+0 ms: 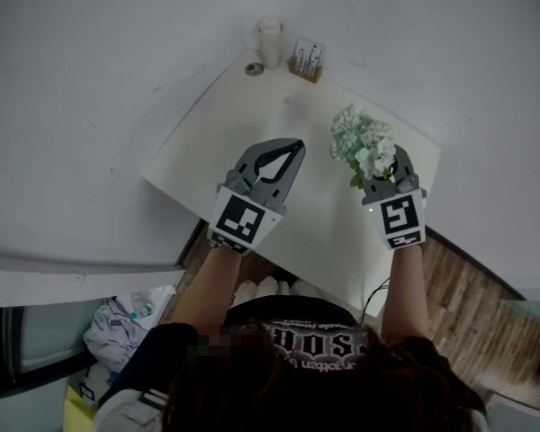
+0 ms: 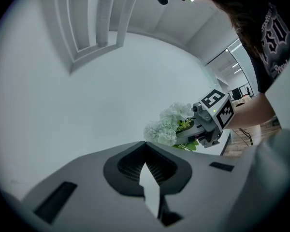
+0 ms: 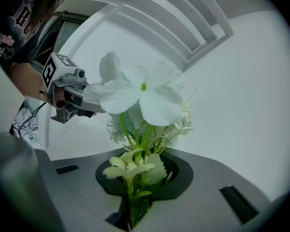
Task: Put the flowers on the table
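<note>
A bunch of white flowers (image 1: 364, 144) with green stems stands in my right gripper (image 1: 389, 171), which is shut on the stems over the right part of the white table (image 1: 238, 124). In the right gripper view the stems run down into the closed jaws (image 3: 150, 154) and the blooms (image 3: 140, 93) fill the middle. My left gripper (image 1: 296, 145) hovers over the table's middle, shut, with nothing in it; its tips meet in the left gripper view (image 2: 145, 144). The flowers (image 2: 168, 124) and the right gripper (image 2: 209, 122) show beyond it.
At the table's far edge stand a white cup-like cylinder (image 1: 270, 40), a small card holder (image 1: 306, 59) and a little round object (image 1: 254, 68). A white panelled wall lies behind the table. Wood floor (image 1: 468, 304) and a heap of cloth (image 1: 126, 322) lie beside the person.
</note>
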A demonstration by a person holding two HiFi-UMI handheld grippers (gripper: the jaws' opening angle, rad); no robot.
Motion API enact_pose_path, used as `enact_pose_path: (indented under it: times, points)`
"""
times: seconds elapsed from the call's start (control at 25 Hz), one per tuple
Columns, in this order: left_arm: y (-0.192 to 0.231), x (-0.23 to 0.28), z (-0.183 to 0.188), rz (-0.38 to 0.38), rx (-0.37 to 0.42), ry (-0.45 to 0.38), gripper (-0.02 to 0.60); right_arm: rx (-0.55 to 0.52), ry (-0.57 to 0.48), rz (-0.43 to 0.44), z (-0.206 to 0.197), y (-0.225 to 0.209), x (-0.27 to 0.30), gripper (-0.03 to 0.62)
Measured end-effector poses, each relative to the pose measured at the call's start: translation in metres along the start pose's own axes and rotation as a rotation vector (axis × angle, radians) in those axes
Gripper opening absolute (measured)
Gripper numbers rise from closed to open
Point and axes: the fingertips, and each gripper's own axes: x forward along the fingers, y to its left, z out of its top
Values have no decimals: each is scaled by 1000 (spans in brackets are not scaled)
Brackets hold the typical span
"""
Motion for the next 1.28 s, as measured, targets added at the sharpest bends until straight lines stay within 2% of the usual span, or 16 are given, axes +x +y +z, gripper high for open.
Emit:
enact_pose_path:
  times: [0.32,0.6,1.12,1.28]
  points:
    - [17,35,-11,3,-23,-4,-2,23,5,16,-20,-20,30,60]
    - [20,62,-29,-48,11,60,-2,60,29,18,-41,-32,49,60]
    - [65,118,-47,-149,32,38,-2,51,108,-26,-64,-61,101,60]
    - [79,128,-53,-177,16,30,-2,46,136,-32,-75,-70,120,60]
